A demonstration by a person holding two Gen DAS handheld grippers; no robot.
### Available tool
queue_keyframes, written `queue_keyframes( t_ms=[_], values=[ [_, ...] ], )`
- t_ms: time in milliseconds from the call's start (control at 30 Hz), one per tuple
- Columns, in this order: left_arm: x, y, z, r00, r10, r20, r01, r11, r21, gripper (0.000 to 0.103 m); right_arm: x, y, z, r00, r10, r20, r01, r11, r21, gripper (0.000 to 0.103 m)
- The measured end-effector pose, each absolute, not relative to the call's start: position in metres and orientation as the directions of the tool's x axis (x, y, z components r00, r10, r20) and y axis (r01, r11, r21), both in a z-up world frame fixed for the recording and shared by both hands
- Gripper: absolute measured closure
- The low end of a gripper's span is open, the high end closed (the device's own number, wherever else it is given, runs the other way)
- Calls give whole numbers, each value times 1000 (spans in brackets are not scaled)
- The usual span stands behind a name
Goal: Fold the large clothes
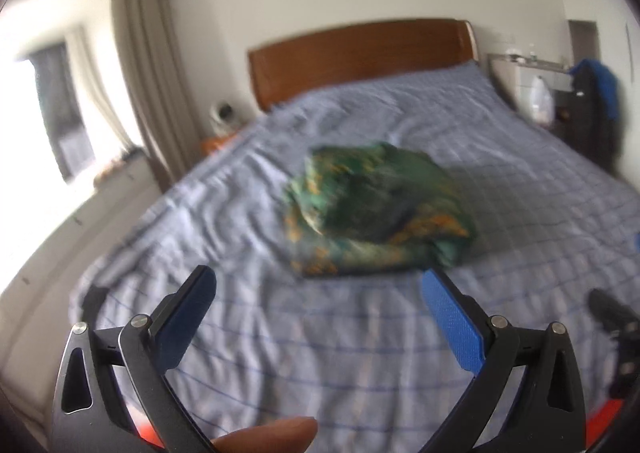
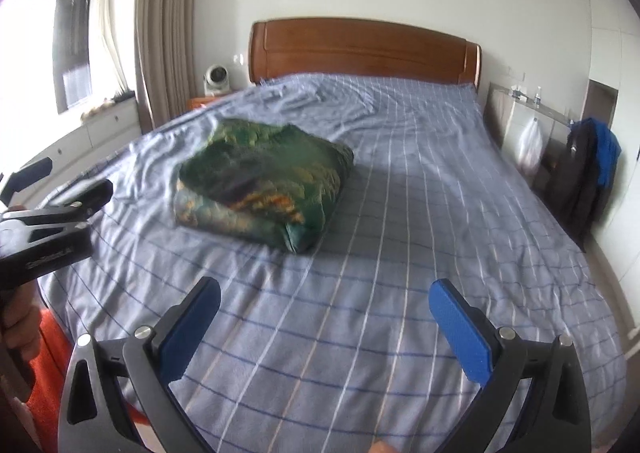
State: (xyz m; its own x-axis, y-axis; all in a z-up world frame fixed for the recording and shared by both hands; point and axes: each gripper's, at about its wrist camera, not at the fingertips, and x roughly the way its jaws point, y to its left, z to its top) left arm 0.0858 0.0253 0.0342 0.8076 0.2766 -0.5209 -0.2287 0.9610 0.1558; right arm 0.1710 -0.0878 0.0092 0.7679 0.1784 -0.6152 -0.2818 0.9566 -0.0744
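Both tongs, left gripper (image 1: 318,285) and right gripper (image 2: 325,295), gape wide with nothing held; 1 folded green garment (image 2: 266,183) lies ahead on the bedspread (image 2: 420,213).

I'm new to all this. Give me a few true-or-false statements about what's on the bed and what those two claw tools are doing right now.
1. The green patterned cloth lies in a folded bundle on the bed. True.
2. The right gripper is clamped on the cloth. False: it is open, holding nothing, short of the bundle.
3. The left gripper is open. True.
4. The headboard is white metal. False: it is brown wood.
5. The cloth hangs over the foot of the bed. False: it sits on top of the checked sheet.
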Motion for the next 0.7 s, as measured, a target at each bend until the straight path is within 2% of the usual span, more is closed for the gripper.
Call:
queue_keyframes(
  t_ms=[100, 267, 400, 533, 700],
  values=[
    [85, 27, 29, 777, 213, -592, -187, 977, 105, 0, 167, -90, 6, 743, 195, -640, -285, 958, -39, 0],
    [75, 28, 23, 762, 126, -635, -97, 992, 80, 0, 158, -90, 2, 718, 183, -672, -286, 957, -45, 0],
    [61, 19, 18, 748, 105, -655, -23, 991, 132, 0, 140, -92, 4, 694, 217, -687, -303, 953, -5, 0],
    [50, 14, 23, 747, 76, -661, -24, 996, 87, 0, 123, -93, 3, 694, 227, -683, -304, 952, 8, 0],
    [44, 3, 20, 732, 59, -679, -28, 998, 56, 0, 111, -87, -4, 696, 185, -693, -305, 951, -53, 0]
  ],
)
